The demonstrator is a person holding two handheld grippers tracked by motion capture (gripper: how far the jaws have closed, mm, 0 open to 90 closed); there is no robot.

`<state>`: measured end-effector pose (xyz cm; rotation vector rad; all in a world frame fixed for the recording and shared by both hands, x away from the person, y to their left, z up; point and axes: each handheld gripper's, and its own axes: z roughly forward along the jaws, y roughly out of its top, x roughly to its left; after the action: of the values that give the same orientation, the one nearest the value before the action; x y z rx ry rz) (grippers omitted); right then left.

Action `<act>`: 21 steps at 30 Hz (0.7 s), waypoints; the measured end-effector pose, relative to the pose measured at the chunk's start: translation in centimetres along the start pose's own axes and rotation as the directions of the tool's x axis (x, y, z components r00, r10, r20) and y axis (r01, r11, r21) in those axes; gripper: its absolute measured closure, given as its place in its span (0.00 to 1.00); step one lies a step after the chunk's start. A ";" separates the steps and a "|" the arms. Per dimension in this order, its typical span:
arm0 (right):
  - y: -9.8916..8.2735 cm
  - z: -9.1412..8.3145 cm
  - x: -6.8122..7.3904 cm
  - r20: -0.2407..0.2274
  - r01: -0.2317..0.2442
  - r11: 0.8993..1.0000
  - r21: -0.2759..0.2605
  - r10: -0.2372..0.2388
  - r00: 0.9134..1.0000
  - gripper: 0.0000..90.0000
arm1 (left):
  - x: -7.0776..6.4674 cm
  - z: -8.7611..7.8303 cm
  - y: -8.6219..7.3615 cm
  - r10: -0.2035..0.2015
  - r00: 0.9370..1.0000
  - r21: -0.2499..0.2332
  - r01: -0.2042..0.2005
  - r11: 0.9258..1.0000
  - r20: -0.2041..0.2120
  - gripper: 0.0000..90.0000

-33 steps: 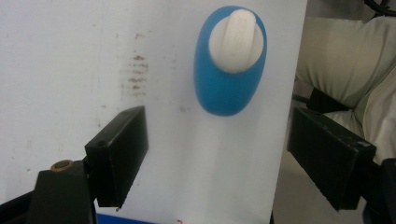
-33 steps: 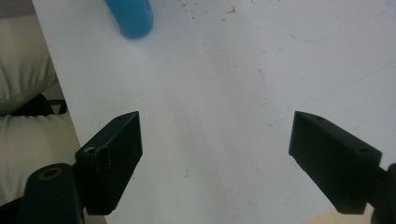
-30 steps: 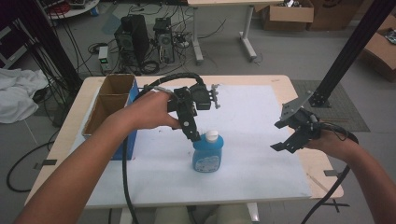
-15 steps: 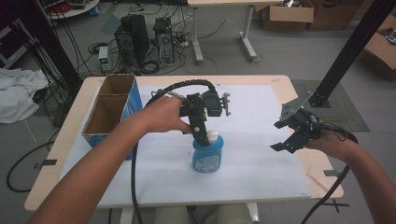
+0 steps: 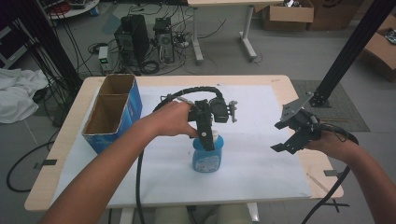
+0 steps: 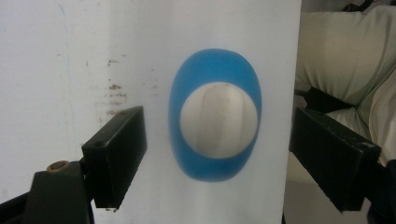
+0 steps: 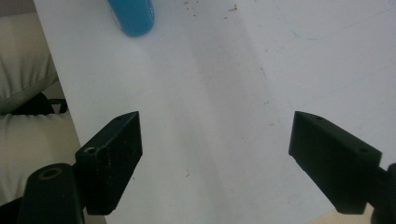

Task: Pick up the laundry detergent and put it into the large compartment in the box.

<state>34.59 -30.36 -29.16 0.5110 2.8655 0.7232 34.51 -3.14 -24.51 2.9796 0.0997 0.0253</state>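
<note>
Left gripper [image 6: 217, 154] directly above bottle [image 6: 215, 114], jaws just widened, apparently clear of it. Right gripper [image 5: 286, 137] open, well right.

Colours on and around the table

Bottle [image 5: 208, 157]: blue body, white cap [image 6: 218, 126], white-and-blue label on the front. Sheet [image 5: 261, 163] under it: white, with a few brown specks. Table [image 5: 70, 161]: light wood edge. Box [image 5: 113, 112]: blue outside, plain brown cardboard inside. Left gripper [image 6: 217, 154] and right gripper [image 5: 293, 140]: black jaws; the right one carries a grey plate. Cables black. Floor grey, white cloth [image 5: 16, 93] lying at its left, brown cartons at far right. Trousers in the gripper views: pale beige.
</note>
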 end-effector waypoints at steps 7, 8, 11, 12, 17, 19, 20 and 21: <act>-0.3 0.1 0.0 -0.003 -0.006 1.000 0.001 0.006 1.000 0.19 | 0.0 1.2 0.3 0.005 1.000 0.011 -0.005 1.000 0.014 0.22; -0.3 0.1 0.0 -0.002 -0.005 1.000 0.002 0.005 1.000 0.19 | 0.0 1.4 0.3 0.010 1.000 0.018 -0.011 1.000 0.009 0.22; -0.5 0.2 0.0 -0.003 -0.005 1.000 0.000 0.005 1.000 0.19 | 0.1 1.7 0.4 0.007 1.000 0.021 -0.008 1.000 0.013 0.22; -0.5 0.2 0.0 -0.004 -0.007 1.000 -0.001 0.007 1.000 0.19 | 0.1 1.9 0.4 0.006 1.000 0.022 -0.006 1.000 0.015 0.22; -0.6 0.2 -0.1 -0.003 -0.010 1.000 -0.001 0.010 1.000 0.19 | 0.0 2.8 0.4 0.010 1.000 0.037 -0.011 0.999 0.022 0.22; -0.7 0.2 -0.1 -0.004 -0.009 1.000 -0.002 0.009 1.000 0.19 | 0.0 3.0 0.4 0.014 1.000 0.043 -0.014 0.999 0.021 0.22; -0.7 0.2 -0.1 -0.005 -0.012 1.000 -0.001 0.012 1.000 0.19 | 0.1 3.2 0.4 0.017 1.000 0.045 -0.018 0.999 0.017 0.22; -0.7 0.2 -0.1 -0.004 -0.011 1.000 -0.001 0.011 1.000 0.19 | 0.1 3.2 0.5 0.015 1.000 0.044 -0.016 0.999 0.020 0.22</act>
<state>34.50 -30.85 -29.69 0.5261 2.8679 0.7277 34.67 -4.12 -27.59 3.0242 0.0756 -0.0046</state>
